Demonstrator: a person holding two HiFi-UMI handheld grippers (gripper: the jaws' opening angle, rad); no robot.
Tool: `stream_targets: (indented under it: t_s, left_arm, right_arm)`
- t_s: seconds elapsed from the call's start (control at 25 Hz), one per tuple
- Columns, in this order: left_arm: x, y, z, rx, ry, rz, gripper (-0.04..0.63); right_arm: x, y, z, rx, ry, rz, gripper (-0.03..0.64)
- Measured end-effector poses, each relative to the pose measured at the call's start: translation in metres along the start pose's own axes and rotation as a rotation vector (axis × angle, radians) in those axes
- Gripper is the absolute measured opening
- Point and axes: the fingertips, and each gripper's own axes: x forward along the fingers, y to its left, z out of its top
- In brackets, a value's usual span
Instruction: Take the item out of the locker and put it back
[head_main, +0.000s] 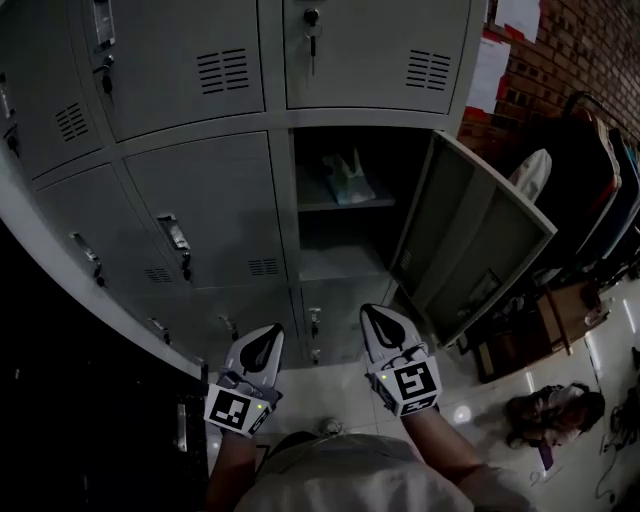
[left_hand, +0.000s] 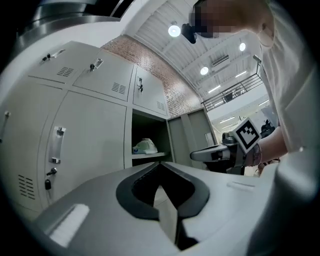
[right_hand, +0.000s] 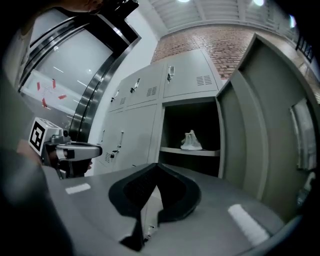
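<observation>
White two-jaw left tool (head_main: 266, 332) and right tool (head_main: 374, 314) are held side by side, low in front of the grey metal lockers (head_main: 200, 200). Both tools have jaws together, nothing between them. Pale crumpled bag-like item (head_main: 347, 178) sits on the upper shelf (head_main: 345, 205) inside the open compartment, well apart from both tools. Grey locker door (head_main: 480, 240) stands swung open to the right

Dim by the lockers (head_main: 200, 200): the head view is murky, its lower left nearly black, the open compartment (head_main: 340, 200) deep in shadow. Round ceiling lamps (left_hand: 174, 30) glare overhead (small hot spots), one glints off the floor tiles (head_main: 462, 413). Both gripper views bow and darken at their rims.
</observation>
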Motion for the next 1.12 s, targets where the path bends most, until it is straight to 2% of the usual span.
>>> stream_targets:
  t_s: [0.28,0.44,0.64,0.72,0.96,1.12]
  left_arm:
    - [0.046,0.022,-0.008,0.003,0.009,-0.070,-0.025]
    - [0.062,0.033,-0.008,0.000,0.000,-0.097,-0.025]
    - [0.080,0.039,-0.012,-0.015,0.007,-0.135,-0.025]
    - [0.087,0.041,-0.013,-0.017,0.004,-0.146,-0.025]
    - [0.098,0.040,-0.023,-0.015,0.032,-0.180,-0.025]
    - [0.101,0.048,-0.033,-0.020,0.050,-0.161,-0.025]
  right_arm:
    - [0.054,-0.031,0.009,0.001,-0.001,-0.031,-0.002]
    - [0.084,-0.054,0.036,-0.054,-0.061,-0.078,0.013]
    - [0.141,-0.092,0.066,-0.088,-0.082,-0.092,0.215]
    - [0.164,-0.106,0.071,-0.104,-0.067,-0.095,0.249]
    - [0.207,-0.138,0.062,-0.099,0.014,-0.112,0.267]
    - [0.212,-0.134,0.059,-0.130,0.042,-0.111,0.221]
